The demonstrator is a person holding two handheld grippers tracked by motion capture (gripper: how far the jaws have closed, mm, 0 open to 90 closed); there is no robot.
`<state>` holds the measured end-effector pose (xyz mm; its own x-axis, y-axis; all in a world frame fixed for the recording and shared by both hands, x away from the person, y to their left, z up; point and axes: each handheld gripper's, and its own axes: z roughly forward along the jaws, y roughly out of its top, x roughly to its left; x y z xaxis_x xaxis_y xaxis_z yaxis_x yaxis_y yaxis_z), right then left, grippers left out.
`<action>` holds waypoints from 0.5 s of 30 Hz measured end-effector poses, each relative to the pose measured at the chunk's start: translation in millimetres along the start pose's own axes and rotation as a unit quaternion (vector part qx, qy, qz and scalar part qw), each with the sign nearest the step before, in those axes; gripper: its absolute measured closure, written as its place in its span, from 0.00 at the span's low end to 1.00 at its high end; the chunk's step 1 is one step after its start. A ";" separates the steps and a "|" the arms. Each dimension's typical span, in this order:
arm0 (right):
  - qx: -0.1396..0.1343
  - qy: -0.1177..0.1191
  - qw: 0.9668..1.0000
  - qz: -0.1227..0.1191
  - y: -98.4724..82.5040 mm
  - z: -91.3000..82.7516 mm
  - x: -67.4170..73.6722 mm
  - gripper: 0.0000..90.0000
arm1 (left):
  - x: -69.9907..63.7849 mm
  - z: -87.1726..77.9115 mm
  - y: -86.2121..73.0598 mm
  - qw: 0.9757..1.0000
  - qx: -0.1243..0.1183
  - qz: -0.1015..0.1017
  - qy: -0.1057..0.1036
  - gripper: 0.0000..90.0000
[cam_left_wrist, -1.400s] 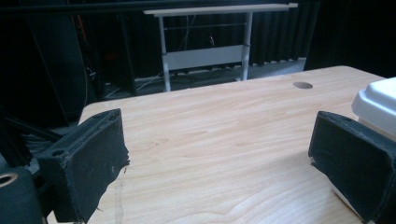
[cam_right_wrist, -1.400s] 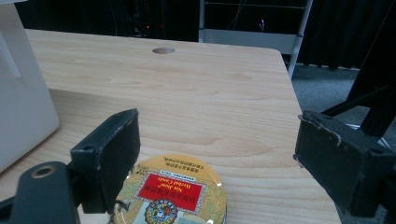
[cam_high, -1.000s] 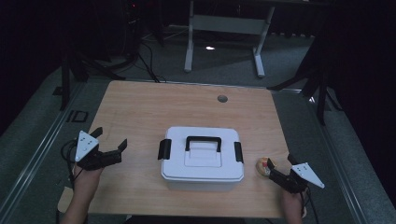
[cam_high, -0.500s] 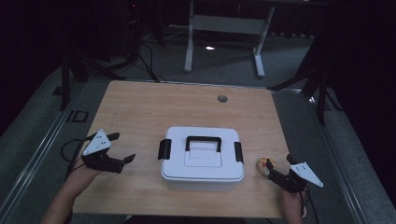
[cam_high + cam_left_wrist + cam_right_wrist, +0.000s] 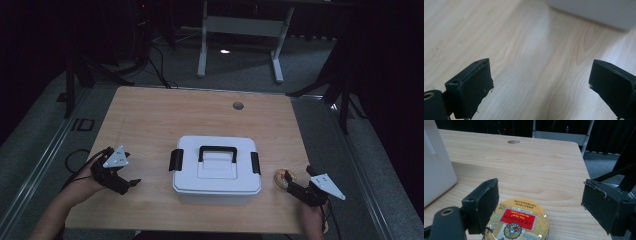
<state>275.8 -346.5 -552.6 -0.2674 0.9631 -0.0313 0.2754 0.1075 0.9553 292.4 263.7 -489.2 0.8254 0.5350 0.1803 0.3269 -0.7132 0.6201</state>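
Wooden surface (image 5: 150, 120), dim room. White lidded box (image 5: 216, 170) sits at centre near the front edge, black handle (image 5: 217, 149) lying flat on the lid, 1 black latch (image 5: 175, 159) on each short side.

Right hand-held gripper (image 5: 295, 186): low at the front right corner of the surface, just right of the box. Jaws spread wide. A small round tin (image 5: 517, 221) with a gold lid and red label lies flat on the wood between them, close against the left-hand jaw in the right gripper view; whether that jaw touches the tin, cannot tell. The other jaw stands well clear of it. In the high view the tin (image 5: 283, 178) sits just beside the box's right end, apart from it.

Left hand-held gripper (image 5: 127, 183): front left of the surface, near the box's left side but apart. Jaws spread, nothing between them but bare wood; box wall (image 5: 594, 11) shows ahead in the left gripper view.

Round cable hole (image 5: 238, 105) toward the far edge.
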 end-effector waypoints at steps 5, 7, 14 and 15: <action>0.002 0.000 1.000 0.001 -0.1 0.1 0.1 0.15 | 0.8 1.7 1.9 0.999 0.042 0.026 -0.009 0.04; 0.001 0.001 1.000 0.001 -0.1 0.1 0.0 0.15 | 0.8 1.2 3.3 0.997 0.059 0.038 -0.012 0.04; 0.002 0.001 1.000 0.001 -0.2 0.1 -0.2 0.15 | -0.5 -1.5 8.9 0.989 0.123 0.074 -0.033 0.04; 0.002 0.001 1.000 0.002 -0.2 0.1 -0.2 0.15 | -0.6 -1.7 9.5 0.987 0.134 0.080 -0.036 0.05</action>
<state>275.9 -346.7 -552.8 -0.2682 0.9630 -0.0273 0.2791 0.1048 0.9545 294.2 257.4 -482.1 0.9034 0.3798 0.1990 0.2924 -0.8852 0.3617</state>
